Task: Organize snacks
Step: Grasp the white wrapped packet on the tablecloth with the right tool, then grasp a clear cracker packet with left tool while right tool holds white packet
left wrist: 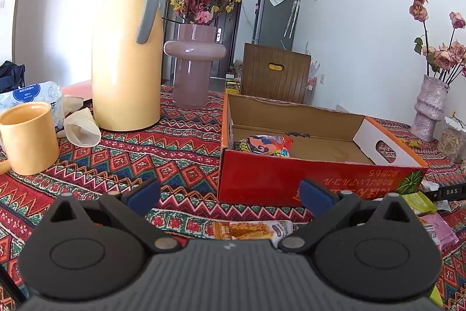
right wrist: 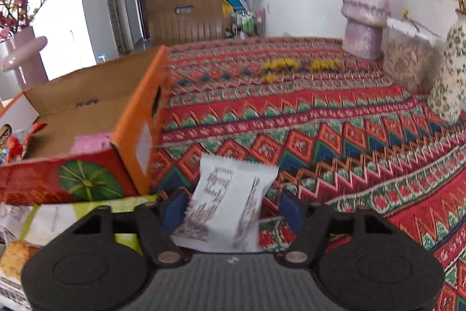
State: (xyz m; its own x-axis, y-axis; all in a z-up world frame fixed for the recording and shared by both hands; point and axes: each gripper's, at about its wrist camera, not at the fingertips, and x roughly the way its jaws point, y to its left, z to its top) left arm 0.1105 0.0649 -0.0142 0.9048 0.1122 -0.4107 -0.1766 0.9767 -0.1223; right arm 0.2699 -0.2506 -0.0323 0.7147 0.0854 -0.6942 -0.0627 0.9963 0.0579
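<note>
A white snack packet (right wrist: pixel 230 200) with grey print lies between the blue pads of my right gripper (right wrist: pixel 233 212). The left pad (right wrist: pixel 174 212) touches the packet's edge. A strip of cloth shows between the packet and the right pad, so the jaws are not closed on it. The red and orange cardboard box (right wrist: pixel 128 136) stands just to the left, with a pink packet (right wrist: pixel 90 143) inside. My left gripper (left wrist: pixel 230 194) hangs open over the cloth in front of the box (left wrist: pixel 276 179), holding nothing. Colourful snack bags (left wrist: pixel 262 145) lie in the box, and an orange-and-white packet (left wrist: pixel 253 229) lies below the left gripper.
More packets, green (right wrist: pixel 87 212) and pink (left wrist: pixel 439 229), lie by the box's near corner. On the left stand a yellow thermos (left wrist: pixel 125 54), a yellow mug (left wrist: pixel 29 136), a pink vase (left wrist: pixel 192 66) and tissues (left wrist: pixel 32 95). Vases (right wrist: pixel 367 8) and a jar (right wrist: pixel 407 60) stand far right.
</note>
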